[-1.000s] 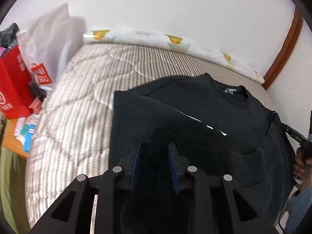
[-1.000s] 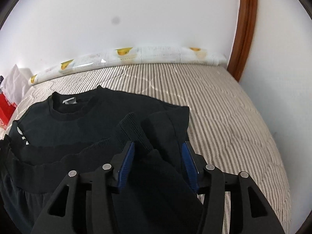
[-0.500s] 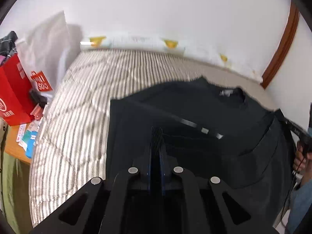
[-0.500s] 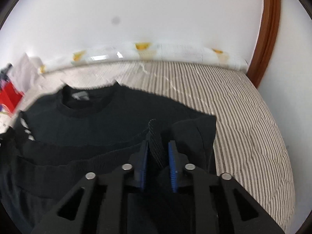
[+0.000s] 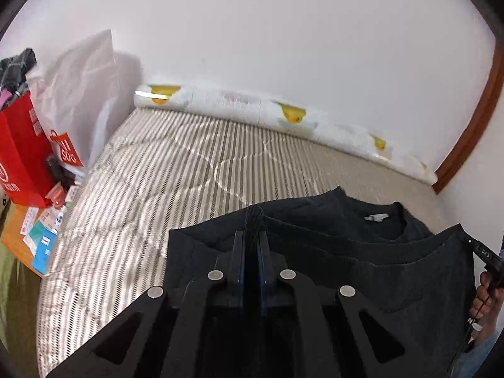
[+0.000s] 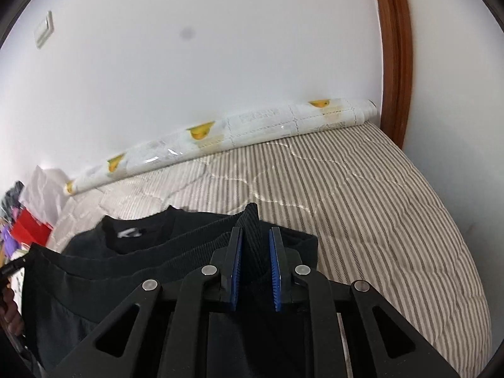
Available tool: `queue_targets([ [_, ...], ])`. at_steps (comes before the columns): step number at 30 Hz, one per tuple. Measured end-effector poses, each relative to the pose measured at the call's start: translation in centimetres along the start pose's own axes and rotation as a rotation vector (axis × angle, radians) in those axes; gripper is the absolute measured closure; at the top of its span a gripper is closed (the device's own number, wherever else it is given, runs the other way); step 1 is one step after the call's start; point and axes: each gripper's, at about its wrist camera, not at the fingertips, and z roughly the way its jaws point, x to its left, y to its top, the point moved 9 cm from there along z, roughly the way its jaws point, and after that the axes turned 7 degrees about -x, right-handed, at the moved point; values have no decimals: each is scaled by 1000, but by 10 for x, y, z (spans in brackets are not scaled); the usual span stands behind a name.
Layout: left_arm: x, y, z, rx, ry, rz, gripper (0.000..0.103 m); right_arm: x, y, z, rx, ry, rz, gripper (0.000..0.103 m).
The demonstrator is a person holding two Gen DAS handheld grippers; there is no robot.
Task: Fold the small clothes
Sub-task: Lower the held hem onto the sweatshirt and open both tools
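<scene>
Left wrist view
- Claw: the left gripper (image 5: pixel 251 252) is clamped narrow on a raised pinch of the black sweater's hem (image 5: pixel 253 220), the ribbed cloth standing up between the blue pads.
- Garment: the black sweater (image 5: pixel 362 252) lies on the striped mattress (image 5: pixel 163 173), collar and white label (image 5: pixel 378 217) toward the far right, the hem band lifted in a line across to the right.
- Other hand: at the right edge a hand (image 5: pixel 486 289) holds the second tool.
- Surroundings: red bag (image 5: pixel 19 157) and white bag (image 5: pixel 78 88) at far left; rolled duck-print mat (image 5: pixel 283 116) along the wall.

Right wrist view
- Claw: the right gripper (image 6: pixel 253 258) holds a thicker bunch of ribbed hem (image 6: pixel 252 233), pads a little apart but pressing on it.
- Garment: the sweater (image 6: pixel 126 267) spreads to the left, collar at far left, bare mattress (image 6: pixel 378 204) beyond and to the right.

Step in hand
- Judgement: the hem looks ready to be carried toward the collar for a bottom-up fold.
- Doing it well: keep the 2 claws level and the band taut between them, lay it just short of the neckline, and release only once the cloth lies flat.
</scene>
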Motion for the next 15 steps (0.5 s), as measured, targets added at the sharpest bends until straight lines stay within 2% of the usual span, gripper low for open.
queue_targets([
  [9,0,-15,32,63,38,33,96,-16,-21,48,79,-52,0,89],
  [12,0,-18,31,69,47,45,94,-18,-25,51,93,-55,5,89],
  [15,-1,-17,24,69,75,68,91,-15,-19,38,71,-65,-21,89],
])
